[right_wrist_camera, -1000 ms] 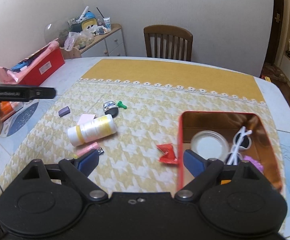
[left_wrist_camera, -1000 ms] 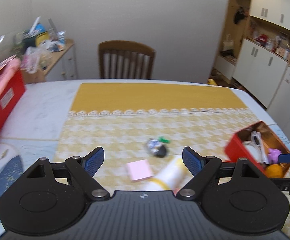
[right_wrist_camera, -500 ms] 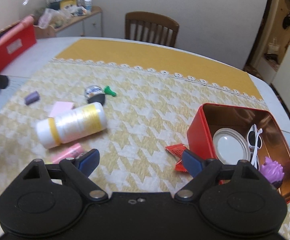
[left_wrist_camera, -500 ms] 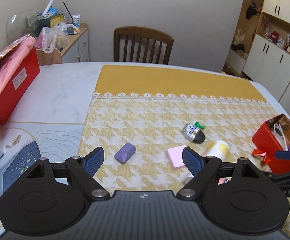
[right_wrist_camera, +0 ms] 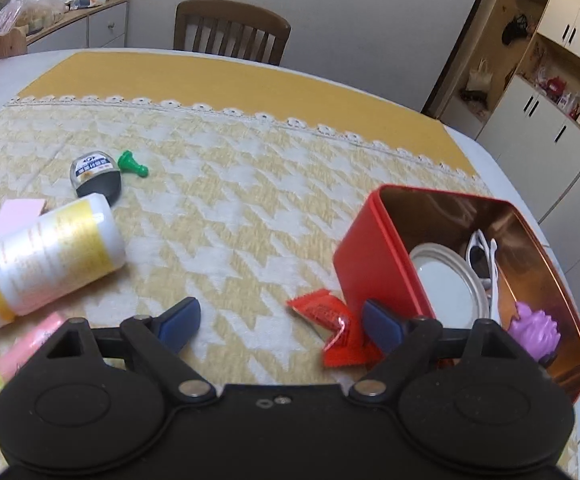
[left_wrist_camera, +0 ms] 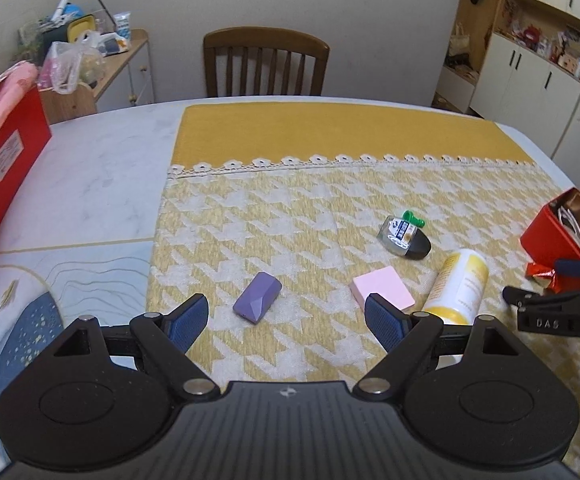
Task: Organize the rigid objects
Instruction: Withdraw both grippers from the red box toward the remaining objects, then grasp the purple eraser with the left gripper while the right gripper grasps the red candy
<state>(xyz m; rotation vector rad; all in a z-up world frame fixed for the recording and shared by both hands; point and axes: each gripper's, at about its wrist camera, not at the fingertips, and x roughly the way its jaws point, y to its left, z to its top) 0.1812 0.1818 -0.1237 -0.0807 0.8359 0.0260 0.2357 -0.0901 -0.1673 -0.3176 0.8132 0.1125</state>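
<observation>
The red tin (right_wrist_camera: 374,256) sits at the right of the yellow cloth (left_wrist_camera: 330,208) on the desk, already holding a white lid, sunglasses and a purple toy. Over the last second the left gripper (left_wrist_camera: 285,320) has swung left, so the purple block (left_wrist_camera: 257,303) now lies just ahead between its wide-open, empty jaws, probably the next pick. The right gripper (right_wrist_camera: 277,322), open and empty too, has dropped toward the red wrapper (right_wrist_camera: 330,320) beside the tin.

Dining room, interior, plain pale walls.
One wooden slat-back chair (left_wrist_camera: 265,62) at the far side of the table (left_wrist_camera: 89,168); low wooden sideboard (left_wrist_camera: 123,66) at left, cluttered; white cupboards with open shelving (left_wrist_camera: 546,64) at right.
</observation>
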